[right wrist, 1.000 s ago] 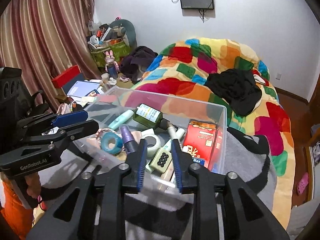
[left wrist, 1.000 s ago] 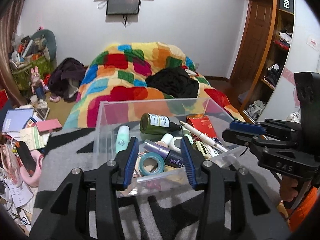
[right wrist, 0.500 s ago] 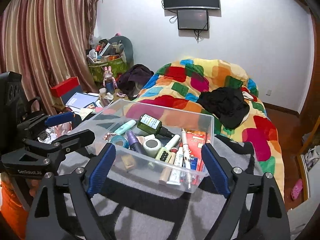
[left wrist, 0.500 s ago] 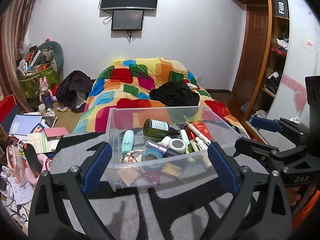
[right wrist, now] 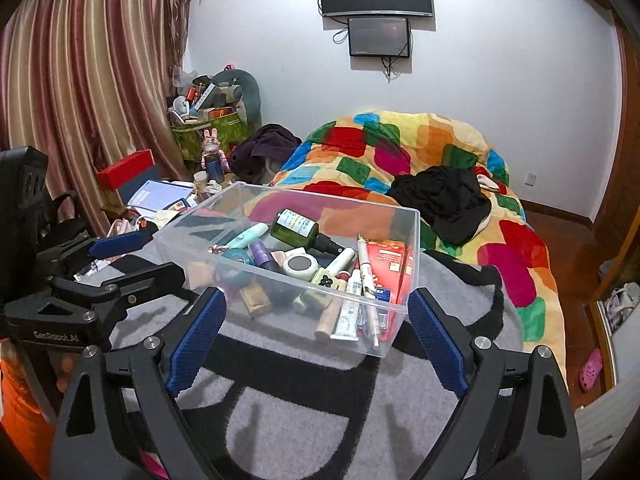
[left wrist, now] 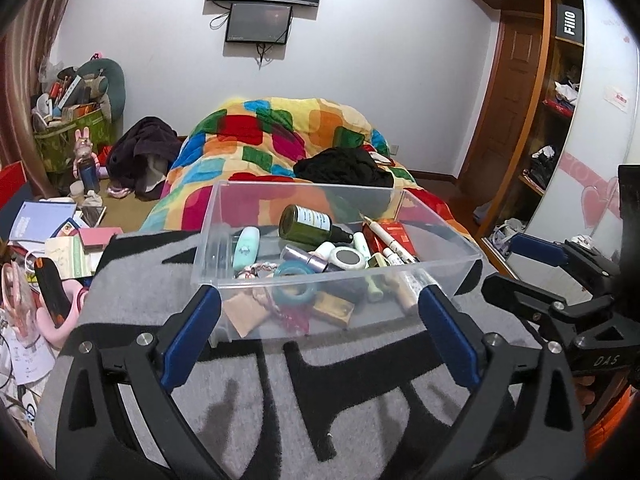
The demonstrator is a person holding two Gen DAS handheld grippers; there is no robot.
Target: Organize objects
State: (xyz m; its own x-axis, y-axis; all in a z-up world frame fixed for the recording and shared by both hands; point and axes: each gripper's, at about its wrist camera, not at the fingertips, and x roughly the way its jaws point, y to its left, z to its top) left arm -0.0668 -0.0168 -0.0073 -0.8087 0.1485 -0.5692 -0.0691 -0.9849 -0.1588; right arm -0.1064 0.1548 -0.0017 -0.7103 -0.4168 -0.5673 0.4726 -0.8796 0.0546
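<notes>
Left gripper: jaws spread wide, nothing between them; held low over the blanket, short of the bin's near wall. Also seen side-on at the left edge of the right wrist view.
Right gripper: jaws spread wide, holding nothing; near the bin's near wall, not touching it. Seen side-on at the right edge of the left wrist view.
Bin: clear plastic, open top, standing on the blanket ahead of both grippers.
Blanket: grey with black shapes, under the bin.
Bottle: dark green, white label, lying on its side at the back of the bin, cap toward the red box.
Tube: mint green, lying along the bin's left side.
Tape: teal roll, flat, near the front wall.
Compact: round, white rim, grey top, mid-bin.
Purple bottle: on its side, between tape and compact.
Pen: white, lying slantwise across the red box.
Red box: flat against the bin's right side.
Quilt: many-coloured patches, on the bed behind the bin.
Black cloth: heaped on the quilt.
Screens: two, dark, wall-mounted above the bed.
</notes>
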